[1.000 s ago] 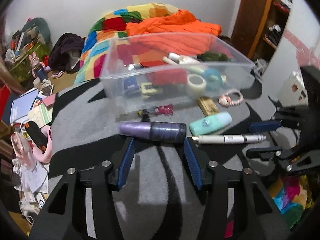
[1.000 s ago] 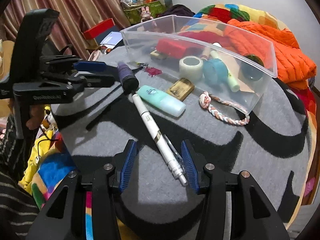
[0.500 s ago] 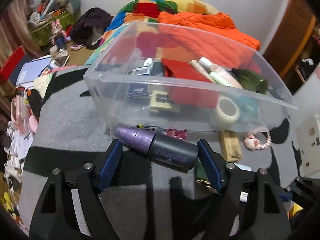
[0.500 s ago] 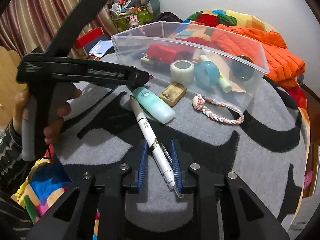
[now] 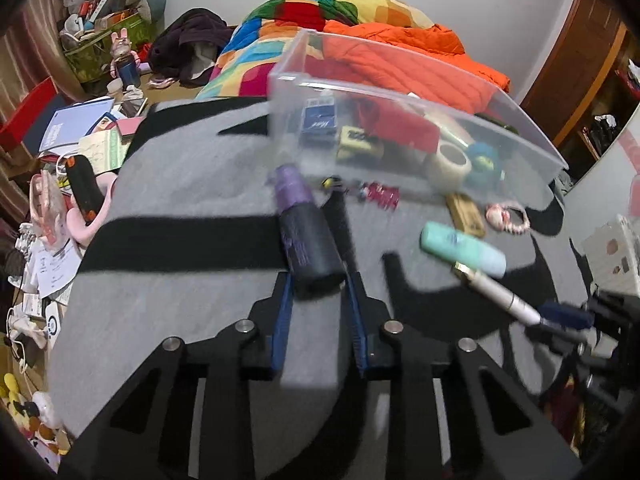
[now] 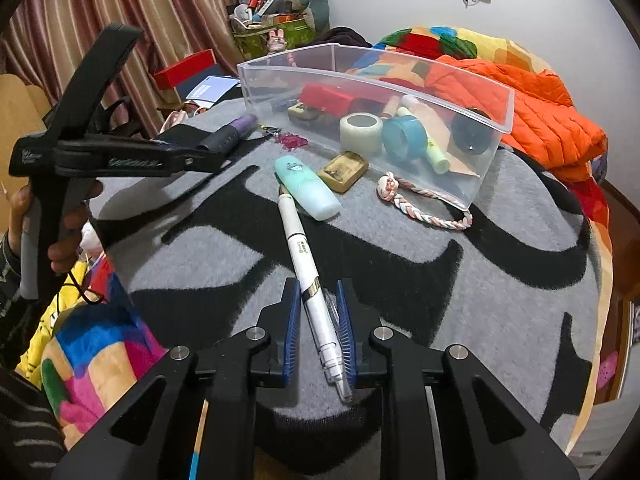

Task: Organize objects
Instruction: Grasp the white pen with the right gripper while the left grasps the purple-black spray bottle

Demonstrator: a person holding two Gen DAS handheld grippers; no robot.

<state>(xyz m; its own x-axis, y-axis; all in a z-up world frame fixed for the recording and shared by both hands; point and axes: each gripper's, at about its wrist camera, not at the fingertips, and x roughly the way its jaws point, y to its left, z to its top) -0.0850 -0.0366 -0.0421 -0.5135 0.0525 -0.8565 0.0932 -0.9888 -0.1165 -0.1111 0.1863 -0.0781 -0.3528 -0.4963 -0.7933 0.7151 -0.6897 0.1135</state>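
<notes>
Purple-capped bottle [image 5: 306,236] clamped in the left gripper [image 5: 319,304], white pen [image 6: 310,280] pinched in the right gripper [image 6: 318,332]: lift both level, clear the clear bin [image 6: 490,160] rim.

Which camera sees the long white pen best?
The right wrist view: the long white pen runs full length, sharp, between the right gripper's blue pads. In the left wrist view it is blurred at the edge.

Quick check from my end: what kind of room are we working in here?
Most likely a lived-in bedroom. A patchwork quilt and an orange duvet are heaped behind the clear bin, striped curtains hang at the left, and books and papers crowd the floor.
</notes>
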